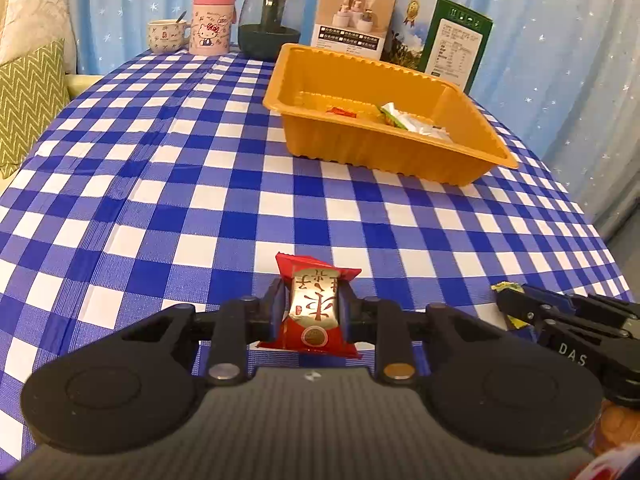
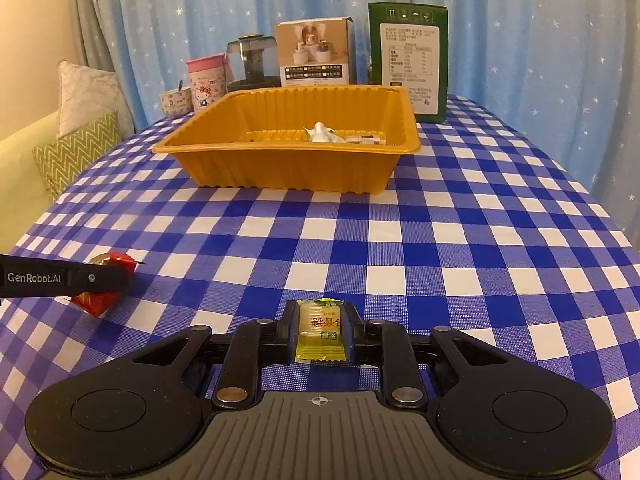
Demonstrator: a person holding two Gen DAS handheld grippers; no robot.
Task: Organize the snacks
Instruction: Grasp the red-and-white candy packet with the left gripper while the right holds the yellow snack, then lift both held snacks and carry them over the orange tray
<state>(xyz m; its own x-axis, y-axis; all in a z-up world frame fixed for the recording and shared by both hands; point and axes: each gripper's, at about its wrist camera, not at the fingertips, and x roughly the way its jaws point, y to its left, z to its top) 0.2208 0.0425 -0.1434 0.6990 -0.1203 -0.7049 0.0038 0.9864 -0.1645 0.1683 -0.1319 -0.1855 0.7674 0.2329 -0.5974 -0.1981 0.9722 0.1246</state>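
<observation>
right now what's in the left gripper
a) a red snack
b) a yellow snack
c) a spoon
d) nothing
a: in the left wrist view the left gripper is shut on the red snack, pads pressing both its sides; the yellow snack sits in the right gripper.

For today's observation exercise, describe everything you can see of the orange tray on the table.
The orange tray is a rectangular, thin-looking plastic container with ribbed walls and a flat flared rim. It stands upright on the blue-and-white checked tablecloth, in front of two boxes and apart from both grippers. It is mostly empty: a few wrapped snacks lie on its floor, white and green ones, plus an orange-red one seen from the left wrist.
</observation>
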